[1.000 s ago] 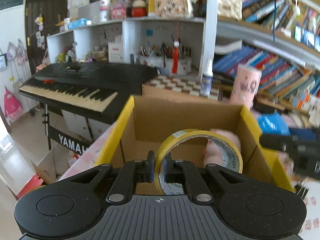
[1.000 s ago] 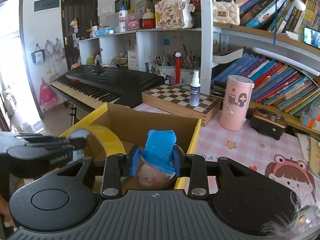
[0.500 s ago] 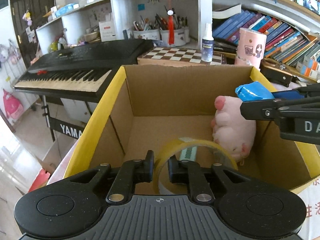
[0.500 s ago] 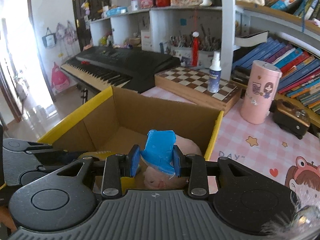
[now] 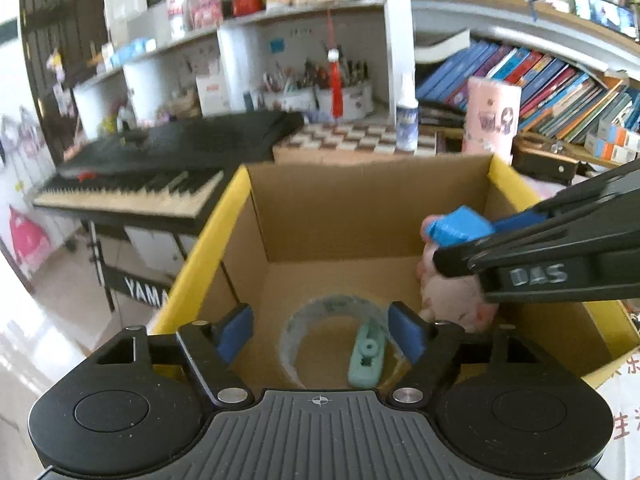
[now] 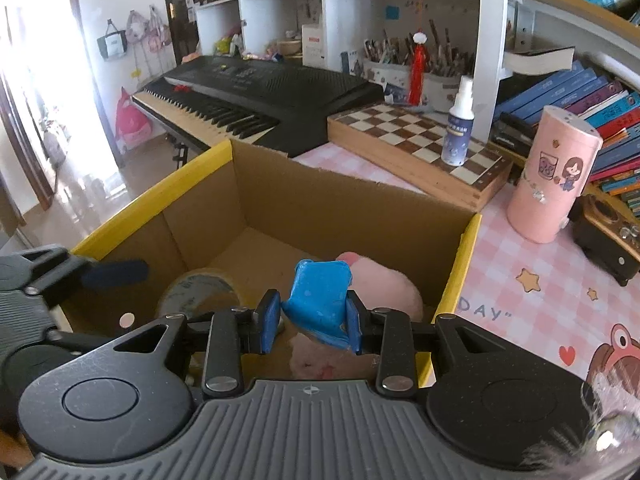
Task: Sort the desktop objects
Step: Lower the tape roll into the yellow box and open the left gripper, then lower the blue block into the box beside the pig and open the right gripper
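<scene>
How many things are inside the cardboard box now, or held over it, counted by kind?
Tape roll: 1
Pink plush toy: 1
Small green object: 1
Blue object held in the right gripper: 1
Total: 4

I am looking steeply down from both wrist cameras, close over the cardboard box [image 5: 372, 208] [image 6: 340, 204], facing the bookshelves [image 5: 560, 92] [image 6: 580, 92]; both views are sharing the box interior.

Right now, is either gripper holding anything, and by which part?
The right gripper clamps a blue block across its lower sides. The left gripper holds nothing: its jaws are opening, with the tape roll lying loose in the cardboard box.
</scene>
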